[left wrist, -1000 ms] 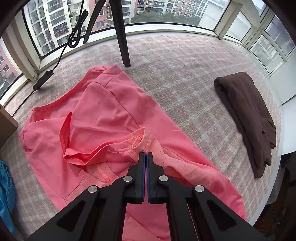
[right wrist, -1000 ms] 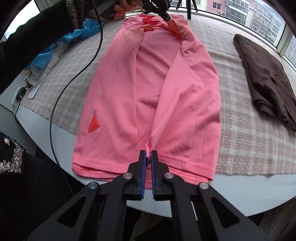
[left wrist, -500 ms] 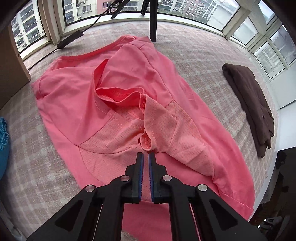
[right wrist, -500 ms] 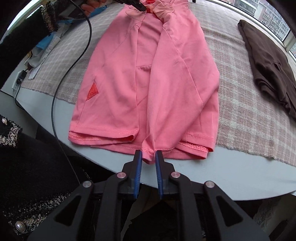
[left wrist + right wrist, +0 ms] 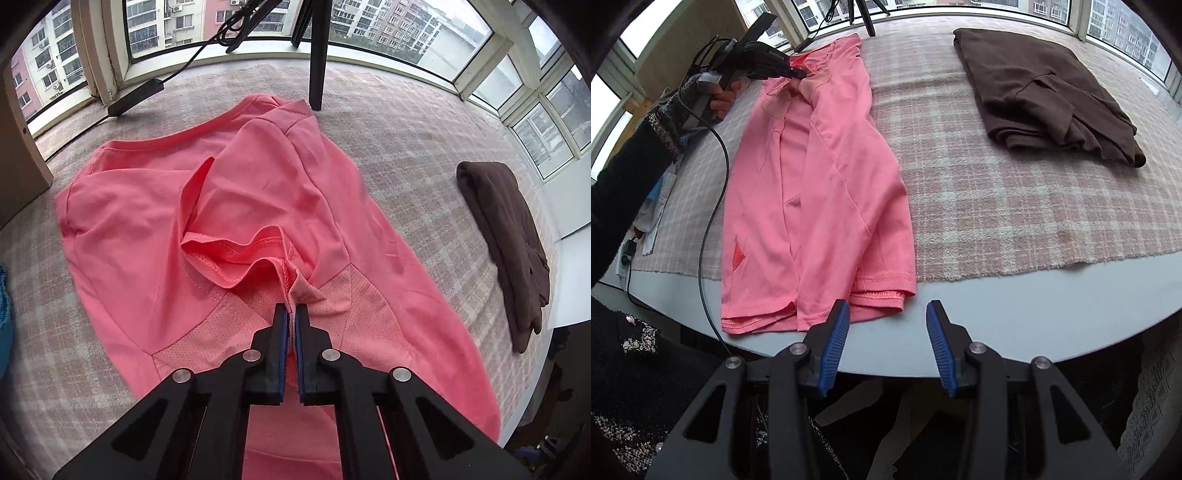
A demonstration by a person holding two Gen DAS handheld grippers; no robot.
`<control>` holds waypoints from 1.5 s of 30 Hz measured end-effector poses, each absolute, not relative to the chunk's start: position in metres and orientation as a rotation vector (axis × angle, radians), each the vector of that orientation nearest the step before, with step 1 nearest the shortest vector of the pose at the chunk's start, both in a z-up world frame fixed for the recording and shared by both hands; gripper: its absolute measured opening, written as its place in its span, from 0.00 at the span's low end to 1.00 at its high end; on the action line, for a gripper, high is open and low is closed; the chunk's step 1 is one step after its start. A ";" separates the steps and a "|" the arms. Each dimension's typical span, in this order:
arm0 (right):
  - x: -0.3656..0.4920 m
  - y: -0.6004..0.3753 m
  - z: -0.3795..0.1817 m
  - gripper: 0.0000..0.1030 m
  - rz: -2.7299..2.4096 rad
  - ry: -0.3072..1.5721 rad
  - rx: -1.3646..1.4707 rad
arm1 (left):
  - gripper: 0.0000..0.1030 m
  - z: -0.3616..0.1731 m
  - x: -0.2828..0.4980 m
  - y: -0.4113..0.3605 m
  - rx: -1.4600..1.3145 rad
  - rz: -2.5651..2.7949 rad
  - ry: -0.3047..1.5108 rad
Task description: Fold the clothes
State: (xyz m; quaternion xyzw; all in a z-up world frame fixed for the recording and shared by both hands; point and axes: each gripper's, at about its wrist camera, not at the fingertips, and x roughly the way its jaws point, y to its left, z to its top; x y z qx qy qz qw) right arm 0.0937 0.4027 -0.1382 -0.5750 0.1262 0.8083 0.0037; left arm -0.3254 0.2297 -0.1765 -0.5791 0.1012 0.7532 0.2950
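A pink T-shirt [image 5: 258, 206] lies lengthwise on the plaid-covered table, both sides folded toward the middle. In the right wrist view the shirt [image 5: 827, 192] has its hem hanging slightly over the near table edge. My left gripper [image 5: 291, 308] is shut on a pinch of the shirt's mesh sleeve fabric near the collar end; it also shows in the right wrist view [image 5: 798, 74]. My right gripper [image 5: 886, 325] is open and empty, just off the table edge, right of the hem.
A folded brown garment [image 5: 1045, 92] lies to the right on the plaid cloth [image 5: 997, 192]. A black tripod leg [image 5: 317, 55] and a cable with power brick [image 5: 136, 98] stand near the windows. Blue clothing [image 5: 5, 317] lies at the left. A cable [image 5: 713, 192] hangs by the shirt.
My right gripper has let go of the shirt's hem, opened wide and moved right. My left gripper still holds the sleeve fabric and has shifted slightly.
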 end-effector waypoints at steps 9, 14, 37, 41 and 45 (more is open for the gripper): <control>0.083 0.430 -0.164 0.41 2.523 0.426 -1.745 | 0.32 -0.123 -0.294 0.210 -1.394 2.013 0.189; 0.079 0.430 -0.170 0.41 2.611 0.449 -1.767 | 0.33 -0.116 -0.196 0.222 -1.354 1.817 0.323; 0.078 0.400 -0.184 0.05 2.956 -0.258 -1.947 | 0.01 -0.196 0.036 0.265 -1.549 1.667 0.314; 0.080 0.405 -0.181 0.03 2.983 -0.237 -1.953 | 0.00 -0.186 0.037 0.259 -1.540 1.703 0.293; 0.080 0.426 -0.167 0.03 3.027 -0.022 -1.953 | 0.00 -0.167 0.039 0.251 -1.523 1.760 0.278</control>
